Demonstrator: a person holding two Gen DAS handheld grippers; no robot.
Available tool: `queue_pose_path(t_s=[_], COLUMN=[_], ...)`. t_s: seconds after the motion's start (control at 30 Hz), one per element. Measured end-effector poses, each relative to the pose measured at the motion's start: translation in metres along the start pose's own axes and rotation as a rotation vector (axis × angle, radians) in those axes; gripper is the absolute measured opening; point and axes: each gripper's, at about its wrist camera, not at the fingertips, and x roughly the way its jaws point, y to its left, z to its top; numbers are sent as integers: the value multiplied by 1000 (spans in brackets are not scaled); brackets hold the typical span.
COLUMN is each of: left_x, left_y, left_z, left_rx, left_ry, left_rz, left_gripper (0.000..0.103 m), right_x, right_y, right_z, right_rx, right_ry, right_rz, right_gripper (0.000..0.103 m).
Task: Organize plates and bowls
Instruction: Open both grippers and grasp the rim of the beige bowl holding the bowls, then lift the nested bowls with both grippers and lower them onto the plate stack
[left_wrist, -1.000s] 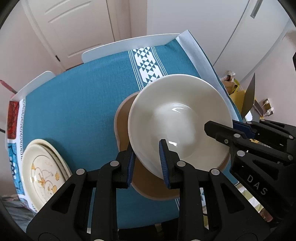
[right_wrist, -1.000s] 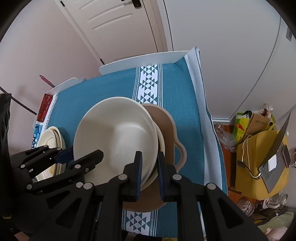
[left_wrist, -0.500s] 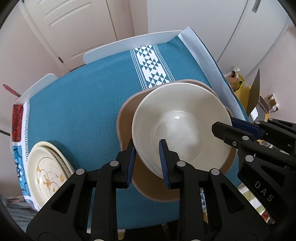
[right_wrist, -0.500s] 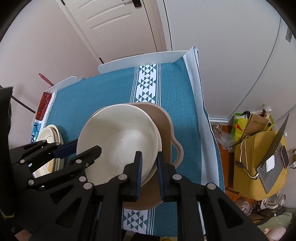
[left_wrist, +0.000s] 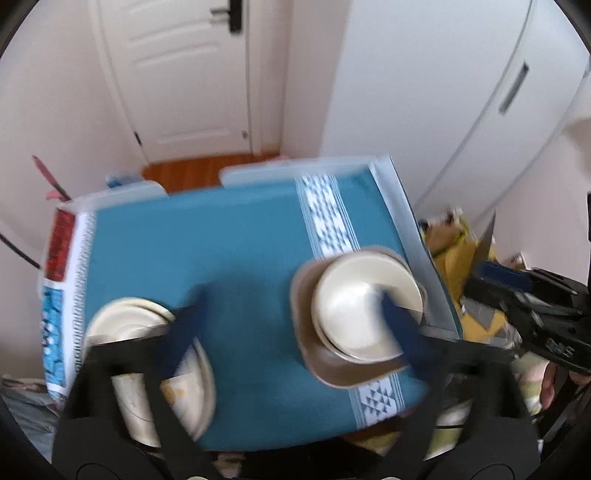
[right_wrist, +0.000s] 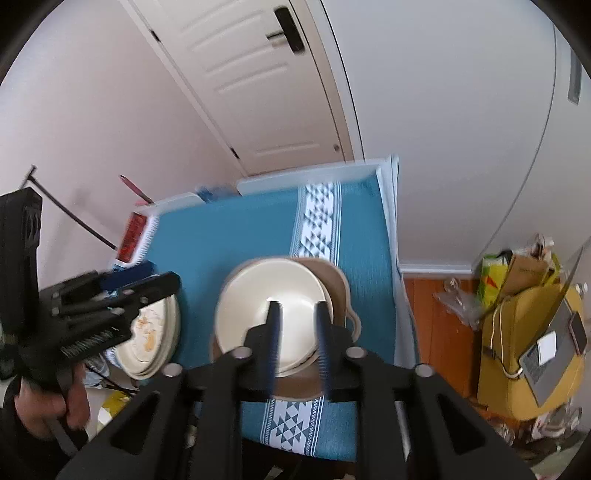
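Cream is the colour of the big bowl (right_wrist: 269, 314), and it sits inside a brown dish (right_wrist: 334, 284) on the worktop (left_wrist: 229, 251), near the right edge of the blue cloth. A pile of cream plates (left_wrist: 147, 365) with an orange picture on top lies at the left side, well apart from the bowl.

Our left gripper (left_wrist: 291, 328) has its fingers (left_wrist: 183, 332) opening and now very wide, with nothing between them. One finger looks to be over the plates and the other over the bowl, but they are up in the air and blurry. Our right gripper (right_wrist: 297, 332) has its fingers (right_wrist: 273, 339) opening too, about half way, and they hold nothing. They hang above the near rim of the bowl.

We think the bowl is hard, smooth and a bit heavy. It could slip, and it would break if it fell. The best place to hold it looks like the rim, one finger inside and one outside, and two grippers on two sides would keep it steady. The plates are flat and thin, so we would pinch them at the edge. They may slide on each other.

We cannot read any words now. The side of the right gripper is too blurry, and the red patch (right_wrist: 132, 236) on the cloth shows no letters we can make out.
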Motion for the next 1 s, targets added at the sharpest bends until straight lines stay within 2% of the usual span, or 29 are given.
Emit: queue_pose_path(t_s=[0.03,0.07,0.1,0.2,0.3,0.47,0.6,0.7,0.77,0.83,0.9,0.97,1.0], left_x=[-5,-8,-6,3,20,62,97,116,123,128,133,137,140], left_y=[3,7,11,19,18,14,7,2,-2,-7,-11,-13,-14], left_z=[1,2,3,-6,-20,-42,-53,-57,-57,-56,-56,-57,-58], left_rx=[2,9,18,50,105,104,127,150,161,184,212,228,231], left_ry=[-15,-10,15,97,180,314,426,470,486,496,503,508,514], left_rz=[7,9,2,-43,-53,-112,-120,-116,-115,-112,-103,-92,-102], left_gripper=[103,103,103,103,103,103,103,103,102,100,92,79,77], right_x=[-6,-12,-15,-13,-7,34,64,75,84,93,101,108,111], right_y=[0,-1,-2,-5,-7,-10,-17,-16,-13,-11,-11,-9,-9], right_z=[1,0,-1,-4,-10,-24,-30,-32,-30,-31,-32,-35,-37], right_rx=[-11,-23,-34,-81,-126,-187,-182,-215,-246,-261,-267,-278,-279], right_ry=[-15,-33,-37,44,108,280,362,396,421,449,474,490,495], right_rz=[-7,-13,-20,-80,-175,-209,-204,-214,-218,-214,-209,-205,-198], right_gripper=[86,98,101,101,101,101,100,100,94,80,71,64,61])
